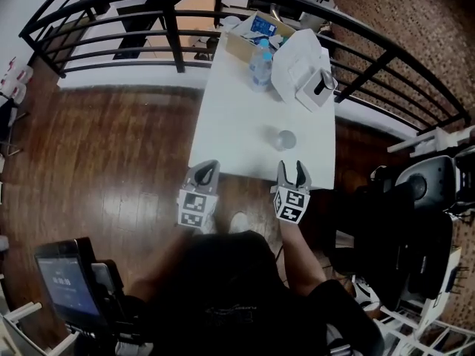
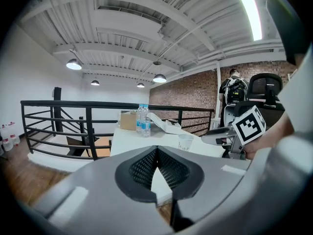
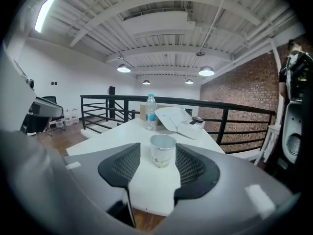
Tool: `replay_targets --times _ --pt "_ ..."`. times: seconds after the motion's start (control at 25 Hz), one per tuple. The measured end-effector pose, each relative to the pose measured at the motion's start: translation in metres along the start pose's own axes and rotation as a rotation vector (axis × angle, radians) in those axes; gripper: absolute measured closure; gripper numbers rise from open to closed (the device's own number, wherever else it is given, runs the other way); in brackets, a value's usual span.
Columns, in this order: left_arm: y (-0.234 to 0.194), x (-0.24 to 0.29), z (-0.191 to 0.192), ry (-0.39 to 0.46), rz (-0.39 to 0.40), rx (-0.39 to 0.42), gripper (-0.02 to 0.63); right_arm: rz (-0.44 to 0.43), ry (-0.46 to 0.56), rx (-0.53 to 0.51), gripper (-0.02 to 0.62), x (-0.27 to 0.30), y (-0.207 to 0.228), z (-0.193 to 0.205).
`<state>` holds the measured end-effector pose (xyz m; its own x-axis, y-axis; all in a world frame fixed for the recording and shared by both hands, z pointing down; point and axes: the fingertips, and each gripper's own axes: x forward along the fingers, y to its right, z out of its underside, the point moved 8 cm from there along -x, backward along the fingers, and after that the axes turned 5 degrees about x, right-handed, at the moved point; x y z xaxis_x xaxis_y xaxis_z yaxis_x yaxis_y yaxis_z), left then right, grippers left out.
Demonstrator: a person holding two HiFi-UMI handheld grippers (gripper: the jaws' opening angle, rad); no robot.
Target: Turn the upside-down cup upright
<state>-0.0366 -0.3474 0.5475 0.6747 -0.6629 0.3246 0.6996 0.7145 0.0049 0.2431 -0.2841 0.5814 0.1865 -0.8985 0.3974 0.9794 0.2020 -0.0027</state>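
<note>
While the white paper cup [image 3: 163,153] stands mouth-up at twelve o'clock, the right gripper [image 1: 293,169] gapes empty; left gripper [image 2: 156,153] pinched shut, empty.

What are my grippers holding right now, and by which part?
Nothing is held. The right gripper has its fingers apart, short of the upright cup on the table; the left gripper is shut and empty.

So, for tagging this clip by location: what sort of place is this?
Likely a loft-style office mezzanine: a black metal railing at the floor's edge, a brick wall and an office chair.
</note>
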Motion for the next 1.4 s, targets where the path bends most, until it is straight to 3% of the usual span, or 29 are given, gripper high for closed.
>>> replay_targets --times 0.24,0.4,0.68,1.04,1.4 --pt "0.008 -0.008 0.007 0.0 0.045 0.007 0.607 0.03 0.044 0.031 0.474 -0.038 -0.007 -0.007" --pt "0.022 -0.012 0.011 0.001 0.043 0.013 0.607 0.006 0.082 -0.004 0.58 -0.054 -0.009 -0.013" --pt "0.064 -0.03 0.007 0.022 -0.002 0.042 0.607 -0.098 0.143 -0.028 0.583 -0.094 -0.001 -0.006" --pt "0.12 -0.088 0.011 0.045 -0.207 0.008 0.607 -0.251 0.172 -0.021 0.583 -0.169 0.029 0.017" --pt "0.197 -0.132 0.009 -0.009 -0.186 0.096 0.607 -0.335 0.194 0.025 0.583 -0.219 0.03 0.035"
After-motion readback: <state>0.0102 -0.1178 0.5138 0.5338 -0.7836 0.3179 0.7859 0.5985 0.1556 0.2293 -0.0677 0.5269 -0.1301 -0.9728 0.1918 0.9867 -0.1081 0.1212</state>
